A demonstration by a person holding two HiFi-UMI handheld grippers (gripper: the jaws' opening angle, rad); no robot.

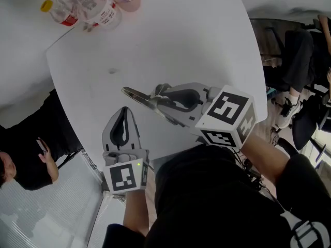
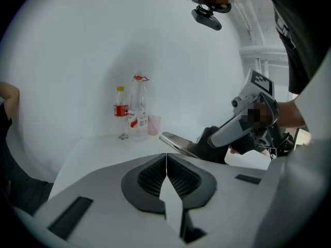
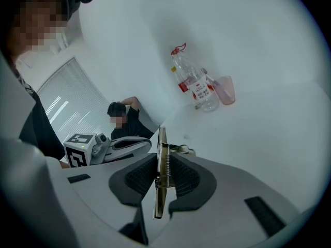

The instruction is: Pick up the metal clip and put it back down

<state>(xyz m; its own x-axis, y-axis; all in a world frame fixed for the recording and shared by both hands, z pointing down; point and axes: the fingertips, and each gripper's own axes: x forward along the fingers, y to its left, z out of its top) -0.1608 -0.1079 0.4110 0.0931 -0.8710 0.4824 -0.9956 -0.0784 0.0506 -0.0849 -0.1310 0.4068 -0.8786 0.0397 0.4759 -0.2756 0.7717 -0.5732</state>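
The left gripper (image 1: 124,112) is held at the near edge of the table (image 1: 181,45), its jaws pressed together on nothing (it takes no part here). Just to its right, the clip (image 1: 139,95) is clamped edge-on between the pads of the right gripper (image 1: 164,103). Its long axis is pointed out past the jaws, leftward and away. The clip appears to be carried slightly above the table, so a straight lowering is judged to be needed before release.
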